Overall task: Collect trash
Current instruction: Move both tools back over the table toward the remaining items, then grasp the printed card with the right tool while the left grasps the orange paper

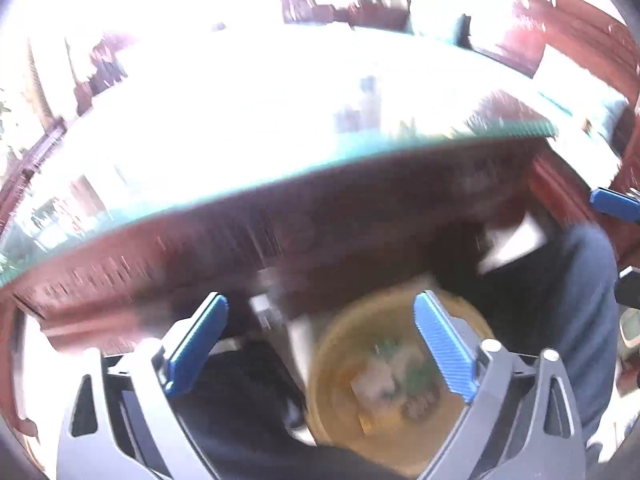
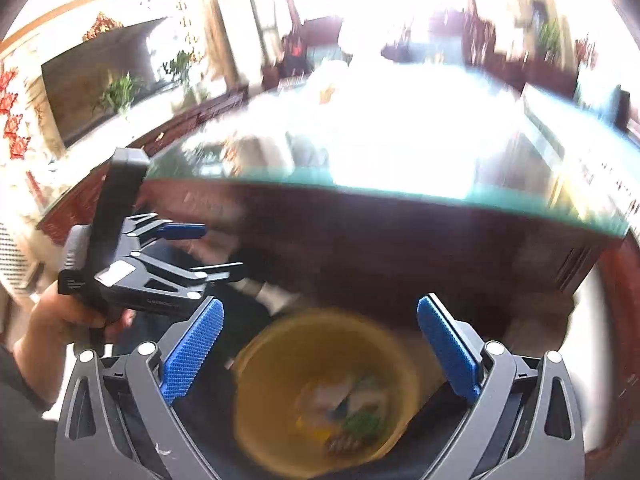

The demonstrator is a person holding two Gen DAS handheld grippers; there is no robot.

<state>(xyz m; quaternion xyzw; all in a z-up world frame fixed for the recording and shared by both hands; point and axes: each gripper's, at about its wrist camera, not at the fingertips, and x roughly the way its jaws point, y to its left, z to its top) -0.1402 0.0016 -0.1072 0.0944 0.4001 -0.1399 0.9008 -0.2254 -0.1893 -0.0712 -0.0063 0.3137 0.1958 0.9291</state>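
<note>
Showing only rightward — hand (image 2: 60,320) (left tongs (image 2: 208,248)).

surface (image 2: 400,196): glass top, green edge, on dark red-brown wood | top: washed out by glare, blurred, contents cannot be told | floor below near edge: yellow bin (image 2: 320,392) holding scraps of trash (image 2: 348,408)

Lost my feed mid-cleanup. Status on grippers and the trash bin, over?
Left gripper open, empty. Right gripper open, empty. Yellow bin below both, scraps inside, nothing gripped. Glass-topped table edge ahead; picture blurred.
</note>
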